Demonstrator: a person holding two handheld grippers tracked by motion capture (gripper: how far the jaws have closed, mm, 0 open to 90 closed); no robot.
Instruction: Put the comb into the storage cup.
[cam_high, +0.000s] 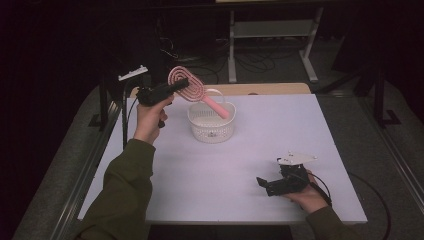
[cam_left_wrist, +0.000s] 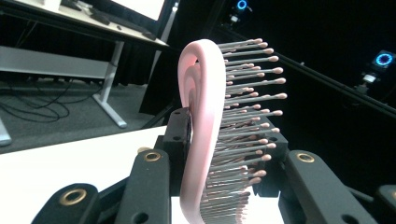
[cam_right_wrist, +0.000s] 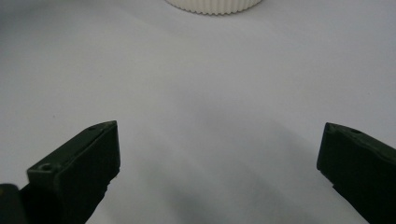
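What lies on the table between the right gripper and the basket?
Nothing: in the high view the white table is bare between the right gripper and the basket. The right gripper view shows the same.

A pink hairbrush (cam_left_wrist: 198, 135) stands edge-on between the two black jaws of the left gripper (cam_left_wrist: 215, 172), which are clamped on its head. The curved pink rim rises from the bottom of the frame and arches over at the top. Rows of grey bristles (cam_left_wrist: 247, 107) with small pale tips stick out to the right. Low on the left lies a white table (cam_left_wrist: 56, 163). Behind it stand a grey floor with loose black cables (cam_left_wrist: 32, 105), a pale desk leg (cam_left_wrist: 109, 93) and a dark background with blue ring lights (cam_left_wrist: 384, 59).
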